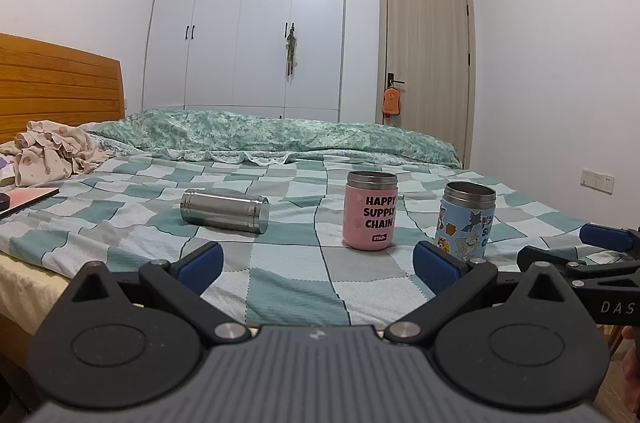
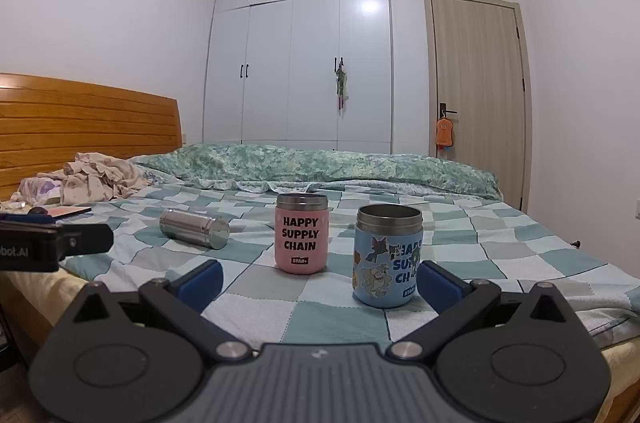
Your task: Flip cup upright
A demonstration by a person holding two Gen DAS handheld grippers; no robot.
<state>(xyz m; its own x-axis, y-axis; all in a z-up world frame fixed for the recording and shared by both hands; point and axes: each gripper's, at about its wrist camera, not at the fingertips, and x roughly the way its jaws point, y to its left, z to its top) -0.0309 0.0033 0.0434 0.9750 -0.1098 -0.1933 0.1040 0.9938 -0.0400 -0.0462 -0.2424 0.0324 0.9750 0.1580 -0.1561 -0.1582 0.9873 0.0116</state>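
Left wrist view shows the left gripper (image 1: pixel 318 265) spread wide and empty; the plain steel cylindrical cup (image 1: pixel 225 211) lies on its side ahead and left of it on the checked bedspread (image 1: pixel 288 287); the right gripper (image 2: pixel 320 281) gapes too; I would clamp across the cup's middle, then tip it slowly, since bedding gives.

- The steel cup (image 1: pixel 225 211) (image 2: pixel 195 233) is a plain, shiny cylinder with ridged bands near both ends, and it bears no label.
- It lies on its side on the checked bedspread, its long axis running roughly left to right, the flat closed end turned toward the right and a little forward.
- It sits to the left of the upright pink cup, well apart from it.
- Nothing touches it.
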